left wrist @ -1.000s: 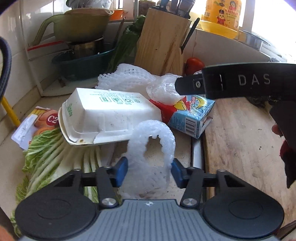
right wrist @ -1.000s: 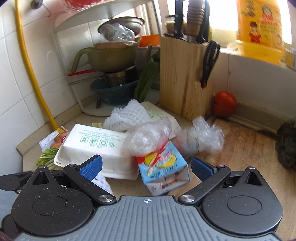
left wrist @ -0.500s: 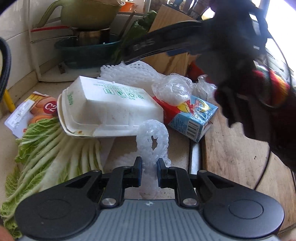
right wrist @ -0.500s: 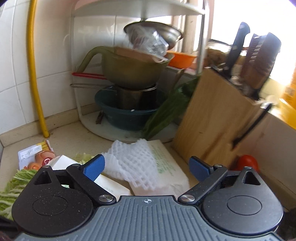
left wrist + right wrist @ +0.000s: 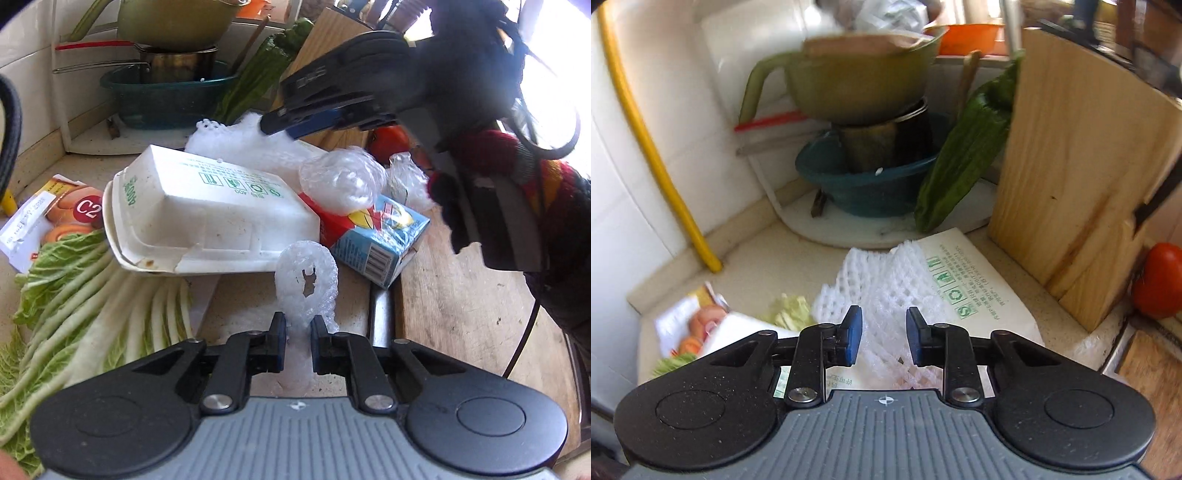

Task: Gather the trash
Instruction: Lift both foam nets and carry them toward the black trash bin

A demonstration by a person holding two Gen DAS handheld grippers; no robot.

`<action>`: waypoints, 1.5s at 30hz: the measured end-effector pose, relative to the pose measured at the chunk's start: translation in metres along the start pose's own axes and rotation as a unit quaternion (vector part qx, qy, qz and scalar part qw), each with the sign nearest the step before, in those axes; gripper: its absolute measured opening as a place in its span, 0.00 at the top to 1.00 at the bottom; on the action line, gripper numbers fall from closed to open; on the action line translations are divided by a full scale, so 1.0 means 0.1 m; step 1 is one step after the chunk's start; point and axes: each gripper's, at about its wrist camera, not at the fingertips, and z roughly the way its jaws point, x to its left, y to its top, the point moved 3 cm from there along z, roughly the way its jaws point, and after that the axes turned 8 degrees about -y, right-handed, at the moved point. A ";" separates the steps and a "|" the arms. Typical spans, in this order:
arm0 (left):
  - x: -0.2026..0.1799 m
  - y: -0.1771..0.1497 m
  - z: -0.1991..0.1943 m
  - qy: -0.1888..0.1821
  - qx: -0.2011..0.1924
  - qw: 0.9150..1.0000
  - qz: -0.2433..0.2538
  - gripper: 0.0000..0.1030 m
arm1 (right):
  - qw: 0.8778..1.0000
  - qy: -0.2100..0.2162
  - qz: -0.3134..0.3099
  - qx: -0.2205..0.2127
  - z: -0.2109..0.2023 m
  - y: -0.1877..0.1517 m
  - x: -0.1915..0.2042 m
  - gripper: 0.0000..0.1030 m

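Trash count: one flat wrapper [image 5: 48, 218], one foam box [image 5: 207, 218], two foam nets, one juice carton [image 5: 376, 236], two clear plastic wads.
Wrapper: far left on the counter [image 5: 236, 302], beside the cabbage [image 5: 92, 306].
Cabbage: one head, near left, its leaf ends tucked under the foam box.
Foam box: one, shut, lying tilted at centre left, touching the carton on its right.
Left gripper [image 5: 297, 341]: clenched on the small net [image 5: 306, 280], which stands up as a loop just ahead of the tips, near centre.
Large net [image 5: 882, 295]: far centre, lying over a printed white bag [image 5: 971, 295] behind the foam box.
Right gripper [image 5: 882, 338]: jaws drawn close on either side of the large net with a gap left; whether the pads press it I cannot tell. From the left wrist camera it reaches in from the upper right over the pile.
Plastic wads: one [image 5: 341, 182] resting on the carton, one [image 5: 408, 177] just right of it.
Carton: one, on its side at the edge of the cutting board [image 5: 465, 314].
Cutting board: right side, wooden.
Far left corner: yellow pipe [image 5: 646, 140] against the tile, white rack with a teal basin [image 5: 871, 184], a steel pot in it and a green colander [image 5: 857, 77] on top.
Far centre: green gourd [image 5: 967, 151] leaning between the basin and the knife block [image 5: 1078, 173].
Far right: one tomato [image 5: 1158, 280] beside the block.
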 end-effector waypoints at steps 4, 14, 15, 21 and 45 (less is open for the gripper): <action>0.02 0.01 -0.05 0.000 -0.008 1.000 -0.008 0.88 | 1.000 -0.002 0.011 -0.020 -0.11 0.09 -0.07 0.74; 0.03 -0.02 0.04 -0.004 0.004 1.000 -0.018 0.87 | 1.000 -0.010 -0.003 -0.005 0.05 0.13 -0.04 0.09; 0.02 -0.02 0.06 0.000 0.004 1.000 -0.014 0.87 | 1.000 -0.015 -0.007 0.000 0.11 0.13 -0.02 0.11; -0.05 -0.03 0.02 0.004 -0.002 1.000 0.004 0.89 | 0.999 -0.006 -0.011 0.032 0.19 0.04 -0.01 0.71; -0.07 0.11 -0.75 0.030 -0.109 0.993 -0.029 0.89 | 0.987 0.095 0.114 -0.069 -1.06 -0.01 -0.37 0.76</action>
